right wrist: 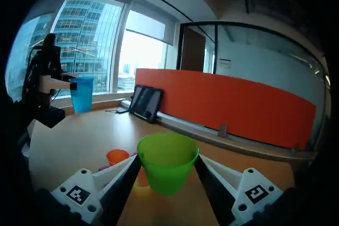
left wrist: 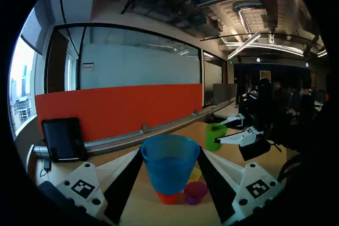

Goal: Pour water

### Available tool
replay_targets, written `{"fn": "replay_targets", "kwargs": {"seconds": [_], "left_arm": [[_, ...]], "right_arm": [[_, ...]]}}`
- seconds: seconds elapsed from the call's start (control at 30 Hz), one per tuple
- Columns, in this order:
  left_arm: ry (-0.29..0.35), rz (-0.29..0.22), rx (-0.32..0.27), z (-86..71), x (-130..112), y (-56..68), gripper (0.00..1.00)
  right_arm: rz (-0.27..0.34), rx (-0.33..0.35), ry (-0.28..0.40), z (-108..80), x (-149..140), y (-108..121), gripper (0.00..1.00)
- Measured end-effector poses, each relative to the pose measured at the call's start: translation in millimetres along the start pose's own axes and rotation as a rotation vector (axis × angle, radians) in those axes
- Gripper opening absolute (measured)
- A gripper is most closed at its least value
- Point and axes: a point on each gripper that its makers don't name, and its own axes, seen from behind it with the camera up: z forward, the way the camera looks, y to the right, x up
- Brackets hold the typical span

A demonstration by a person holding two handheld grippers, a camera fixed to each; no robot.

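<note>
Closest, between the two fingers of the left gripper (left wrist: 169,154), stands one blue cup (left wrist: 169,168), upright and clamped from both sides, its lower part darker as if water is inside. Just below it, on the wooden desk (left wrist: 144,211), sit three small cups: one orange (left wrist: 168,198), one purple (left wrist: 195,192), one yellow (left wrist: 195,174). Ahead and slightly to the right, the right gripper (left wrist: 220,132) is held level, its fingers pressed on one green cup (left wrist: 213,138), also upright, while far to the left one tablet (left wrist: 63,139) leans against one orange partition (left wrist: 118,107).
</note>
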Motion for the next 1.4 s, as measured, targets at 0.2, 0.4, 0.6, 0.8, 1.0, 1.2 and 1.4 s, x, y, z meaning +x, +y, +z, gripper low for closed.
{"fn": "replay_targets", "kwargs": {"seconds": [0.2, 0.4, 0.6, 0.8, 1.0, 1.2, 1.4], "left_arm": [[0.001, 0.002, -0.003, 0.8, -1, 0.9, 0.88], [0.007, 0.005, 0.001, 1.1, 1, 0.8, 0.88], [0.011, 0.004, 0.004, 1.1, 2, 0.2, 0.88], [0.015, 0.015, 0.008, 0.3, 4, -0.4, 0.88], [0.021, 0.037, 0.013, 0.2, 8, -1.5, 0.88], [0.021, 0.069, 0.022, 1.4, 10, -3.0, 0.88], [0.033, 0.101, 0.026, 1.8, 15, -2.9, 0.88]], "right_arm": [[-0.002, -0.008, 0.043, -3.7, 14, -3, 0.91], [-0.007, -0.007, 0.062, -5.1, 20, -6, 0.92], [-0.006, 0.002, 0.081, -6.2, 27, -11, 0.92], [0.001, 0.024, 0.094, -6.9, 34, -18, 0.91], [0.005, 0.048, 0.102, -8.3, 40, -26, 0.91], [0.011, 0.081, 0.104, -7.3, 43, -37, 0.91], [0.014, 0.123, 0.105, -5.1, 45, -52, 0.91]]}}
